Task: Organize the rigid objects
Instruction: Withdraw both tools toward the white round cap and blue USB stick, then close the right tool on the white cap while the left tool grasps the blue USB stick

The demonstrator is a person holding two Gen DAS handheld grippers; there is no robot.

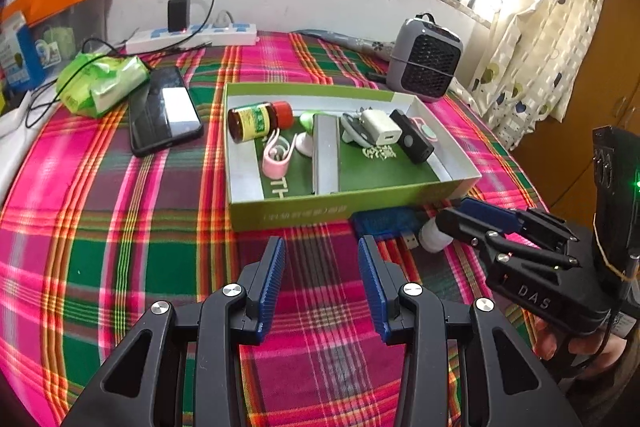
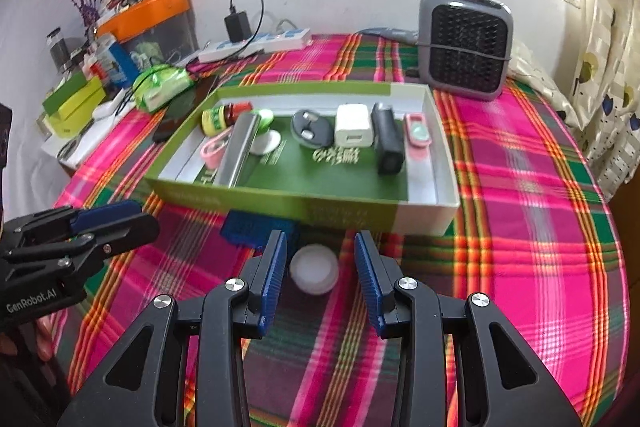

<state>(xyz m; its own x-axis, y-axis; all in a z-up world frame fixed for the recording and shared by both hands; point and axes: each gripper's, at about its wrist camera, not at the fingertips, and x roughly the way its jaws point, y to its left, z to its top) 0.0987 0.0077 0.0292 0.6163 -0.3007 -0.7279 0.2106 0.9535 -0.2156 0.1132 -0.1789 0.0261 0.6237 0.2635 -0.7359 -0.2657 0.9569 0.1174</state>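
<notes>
A small white round jar (image 2: 314,269) lies on the plaid cloth just in front of the green box (image 2: 280,205). My right gripper (image 2: 320,247) is open, one finger on each side of the jar with gaps showing. A blue USB device (image 2: 256,229) lies left of the jar against the box wall. The box holds a brown bottle (image 1: 256,121), a pink clip (image 1: 276,159), a silver bar (image 1: 326,151), a white charger (image 1: 382,133) and a black device (image 1: 412,141). My left gripper (image 1: 322,251) is open over bare cloth in front of the box (image 1: 320,213), left of the right gripper (image 1: 450,217).
A black phone (image 1: 164,111) and a green tissue pack (image 1: 102,83) lie left of the box. A grey heater (image 1: 426,59) stands behind it at the right, and a power strip (image 1: 192,35) runs along the back wall. Curtains hang on the right, past the cloth's edge.
</notes>
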